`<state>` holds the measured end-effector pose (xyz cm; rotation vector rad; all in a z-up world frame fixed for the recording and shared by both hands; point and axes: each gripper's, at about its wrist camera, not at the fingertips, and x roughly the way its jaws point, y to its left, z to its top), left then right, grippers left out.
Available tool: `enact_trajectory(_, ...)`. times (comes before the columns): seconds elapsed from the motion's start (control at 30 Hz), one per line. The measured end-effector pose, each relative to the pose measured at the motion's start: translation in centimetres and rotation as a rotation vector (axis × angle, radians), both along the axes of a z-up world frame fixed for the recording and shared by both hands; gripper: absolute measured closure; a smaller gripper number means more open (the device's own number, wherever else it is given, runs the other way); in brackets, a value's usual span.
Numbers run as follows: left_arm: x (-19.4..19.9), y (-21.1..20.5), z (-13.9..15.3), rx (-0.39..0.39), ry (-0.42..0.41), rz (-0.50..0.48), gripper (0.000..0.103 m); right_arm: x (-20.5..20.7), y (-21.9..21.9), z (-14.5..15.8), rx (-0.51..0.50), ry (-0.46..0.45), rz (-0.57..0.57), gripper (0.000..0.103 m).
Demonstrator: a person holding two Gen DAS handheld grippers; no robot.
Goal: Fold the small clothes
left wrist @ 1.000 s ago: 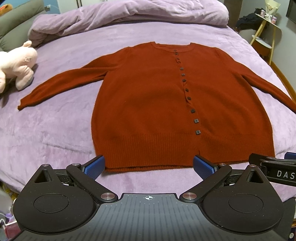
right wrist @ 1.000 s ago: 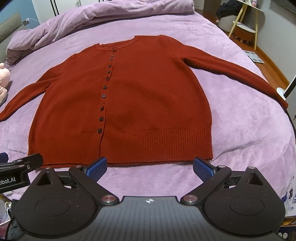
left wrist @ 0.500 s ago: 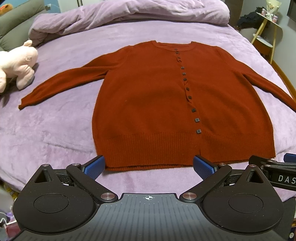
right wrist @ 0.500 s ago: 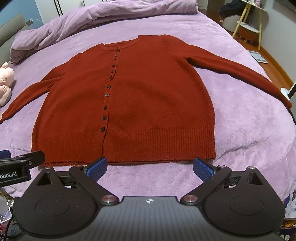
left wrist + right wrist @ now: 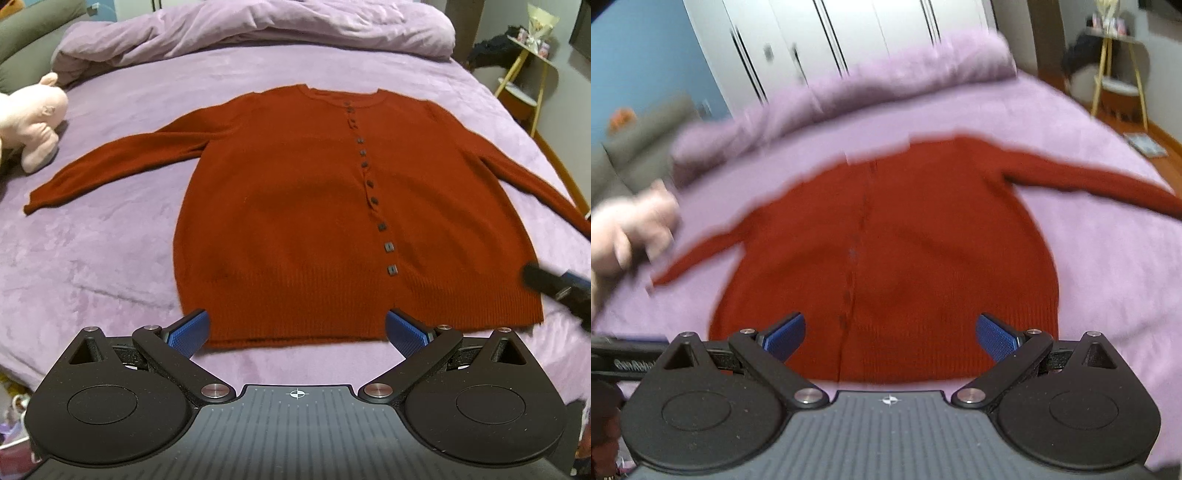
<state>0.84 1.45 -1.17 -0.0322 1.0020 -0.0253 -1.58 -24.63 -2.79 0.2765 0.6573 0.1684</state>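
Note:
A rust-red buttoned cardigan (image 5: 303, 206) lies flat on the purple bed, front up, both sleeves spread out to the sides. My left gripper (image 5: 297, 330) is open at the near hem, its blue pads on either side of the hem's left half, holding nothing. The right wrist view is blurred; in it the cardigan (image 5: 897, 251) fills the middle and my right gripper (image 5: 890, 332) is open low over the hem area, empty. The right gripper's tip (image 5: 554, 286) shows blurred at the cardigan's lower right corner in the left wrist view.
A pink plush toy (image 5: 31, 118) lies at the bed's left edge by the left sleeve cuff. A bunched purple duvet (image 5: 258, 33) runs along the far side. A yellow-legged side table (image 5: 532, 74) stands off the bed's right, white wardrobe doors (image 5: 831, 48) behind.
The right gripper has swung forward and tilted up quickly, so its view is blurred and now shows the wardrobe. The left gripper has edged slightly closer to the hem. The cardigan has not moved.

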Motion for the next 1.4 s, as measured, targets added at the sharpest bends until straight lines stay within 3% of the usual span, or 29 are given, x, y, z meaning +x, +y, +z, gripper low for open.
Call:
enact_trajectory(0.07,0.9,0.3,-0.4,-0.018,-0.015,0.008,0.000,0.5,-2.4,-0.2,0.026,-0.073,-0.032,0.004)
enact_trajectory(0.17,2.6,0.6,-1.1,-0.023,-0.041,0.026,0.000,2.3,-7.1,-0.6,0.106,-0.079,-0.089,0.004)
enact_trajectory(0.27,4.6,0.6,-2.3,-0.003,-0.077,0.052,0.000,3.5,-13.8,-1.5,0.226,-0.123,-0.274,0.004)
enact_trajectory(0.37,6.8,0.4,-4.0,0.025,-0.052,0.074,0.000,4.8,-21.9,-4.0,0.408,-0.102,-0.512,0.005)
enact_trajectory(0.43,8.2,0.3,-5.2,0.040,-0.021,0.095,0.000,5.6,-26.5,-6.1,0.499,-0.065,-0.650,0.022)
enact_trajectory(0.5,9.2,0.1,-6.3,0.062,-0.025,0.129,0.000,6.0,-30.1,-8.1,0.579,-0.042,-0.761,0.030)
enact_trajectory(0.57,9.6,0.0,-7.0,0.063,-0.036,0.142,0.000,6.4,-32.6,-9.6,0.624,-0.036,-0.841,0.046)
enact_trajectory(0.67,10.1,0.1,-8.0,0.029,-0.018,0.144,0.000,6.9,-35.1,-11.6,0.682,-0.055,-0.928,0.052)
enact_trajectory(0.77,10.7,0.5,-9.2,0.010,0.027,0.160,0.000,7.8,-36.1,-13.9,0.739,-0.042,-0.992,0.066)
enact_trajectory(0.83,10.7,0.7,-9.8,0.005,0.053,0.172,0.000,8.2,-36.6,-14.8,0.796,-0.041,-1.027,0.081)
enact_trajectory(0.9,10.7,1.2,-10.2,-0.010,0.054,0.180,0.000,8.2,-36.5,-15.7,0.818,-0.051,-1.038,0.088)
enact_trajectory(1.03,10.7,1.8,-10.7,-0.044,0.054,0.164,0.000,8.3,-35.8,-14.3,0.829,-0.098,-1.006,0.093)
enact_trajectory(1.13,10.5,2.3,-11.0,-0.073,0.044,0.144,0.000,9.6,-32.7,-10.9,0.743,-0.149,-0.850,0.093)
enact_trajectory(1.27,10.8,2.1,-11.0,-0.056,0.068,0.104,0.000,13.9,-23.1,-5.1,0.587,-0.208,-0.457,0.093)
enact_trajectory(1.37,11.2,2.1,-10.5,-0.051,0.072,0.101,0.000,17.1,-14.5,-3.3,0.500,-0.195,-0.153,0.093)
enact_trajectory(1.4,11.3,2.2,-10.1,-0.059,0.059,0.103,0.006,18.0,-11.4,-3.3,0.465,-0.179,-0.061,0.093)
